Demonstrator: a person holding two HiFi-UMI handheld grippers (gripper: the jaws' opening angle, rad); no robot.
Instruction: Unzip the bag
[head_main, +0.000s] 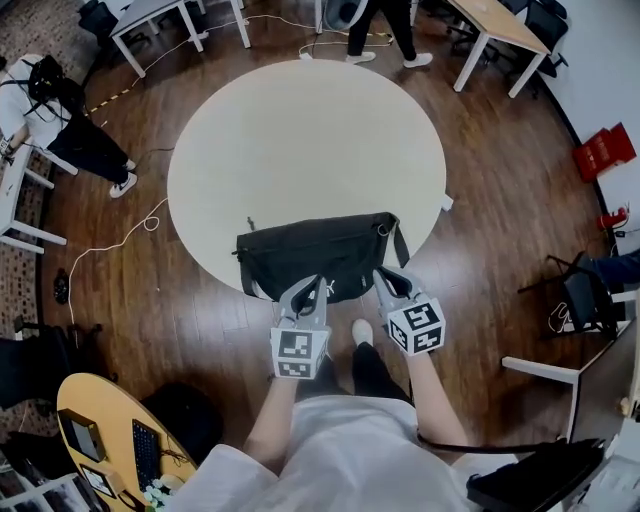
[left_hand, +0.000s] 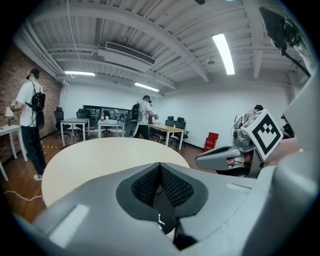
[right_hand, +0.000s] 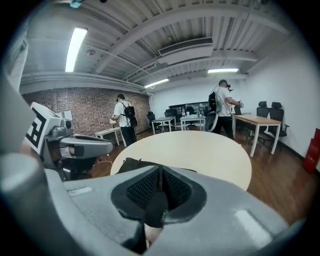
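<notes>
The black bag (head_main: 320, 255) lies flat on the round beige surface (head_main: 300, 130), at the edge nearest the person, with its long side running across the head view. Part of its near side hangs just past the rim. A strap with a small buckle (head_main: 383, 228) sits at its right end.

The left gripper (head_main: 312, 288) is over the bag's near edge, a little left of the middle. Its jaws are pressed together with nothing between them, as the left gripper view shows (left_hand: 160, 167). The right gripper (head_main: 384, 275) is just beside it, over the bag's right near corner. Its jaws are likewise closed and empty (right_hand: 160, 172). Whether either tip touches the fabric cannot be told. Both grippers point away from the person and slightly downward, across the surface.

The right gripper view catches the bag (right_hand: 132, 164) low on the left, in front of the bare tabletop.

Around the surface is a wooden floor (head_main: 500, 220); one person (head_main: 60, 120) stands at the left and another (head_main: 380, 30) at the far side
</notes>
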